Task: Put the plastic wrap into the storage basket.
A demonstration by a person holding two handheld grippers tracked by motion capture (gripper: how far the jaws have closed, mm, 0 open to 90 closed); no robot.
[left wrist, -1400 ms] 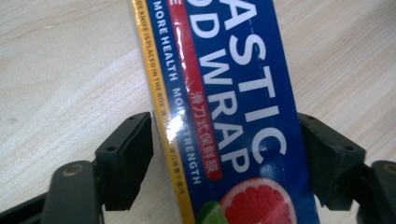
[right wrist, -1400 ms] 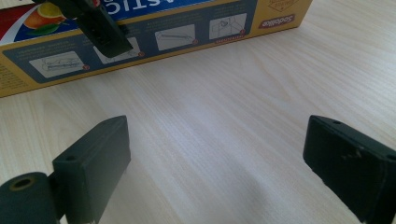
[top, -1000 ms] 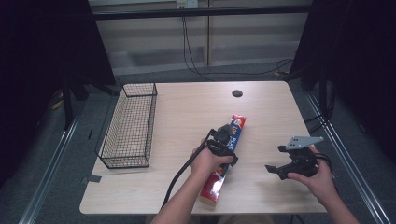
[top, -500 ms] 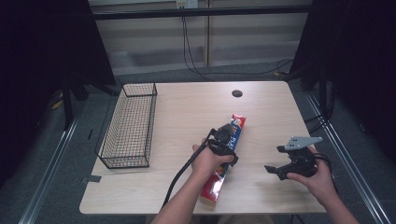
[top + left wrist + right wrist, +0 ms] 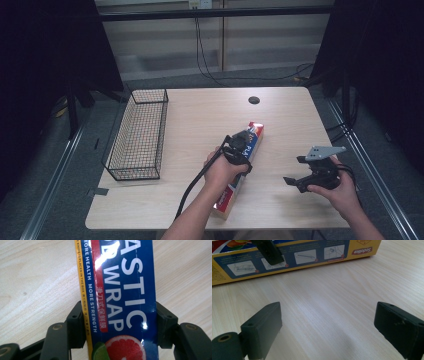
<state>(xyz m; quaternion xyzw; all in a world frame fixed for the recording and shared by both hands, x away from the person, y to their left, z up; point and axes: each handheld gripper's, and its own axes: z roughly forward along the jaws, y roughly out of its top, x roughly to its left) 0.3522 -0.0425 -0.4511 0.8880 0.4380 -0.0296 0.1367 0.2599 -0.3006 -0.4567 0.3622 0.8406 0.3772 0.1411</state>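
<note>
- The worktop [image 5: 200,110], pale wood, carries everything; its middle and far right corner lie bare apart from a small dark round fitting [image 5: 254,100] near the far edge.
- A black wire basket [image 5: 137,135] stands along the left edge, with nothing visible inside it and well apart from the box.
- The plastic wrap box [image 5: 252,137], long, blue, red and yellow, lies flat and aslant from right of centre down toward the near edge.
- The left hand-held gripper [image 5: 240,150] sits over the middle of the box. Its jaws have just been closing, and in the left gripper view the box [image 5: 122,297] now fills the gap between them, each pad against a long side: the grip looks made.
- The box rests on the wood, so the lift is likely next, probably toward the basket.
- The right hand-held gripper [image 5: 312,175] hangs near the right edge, just beside the box, jaws wide apart with only bare wood between them [image 5: 327,322].
</note>
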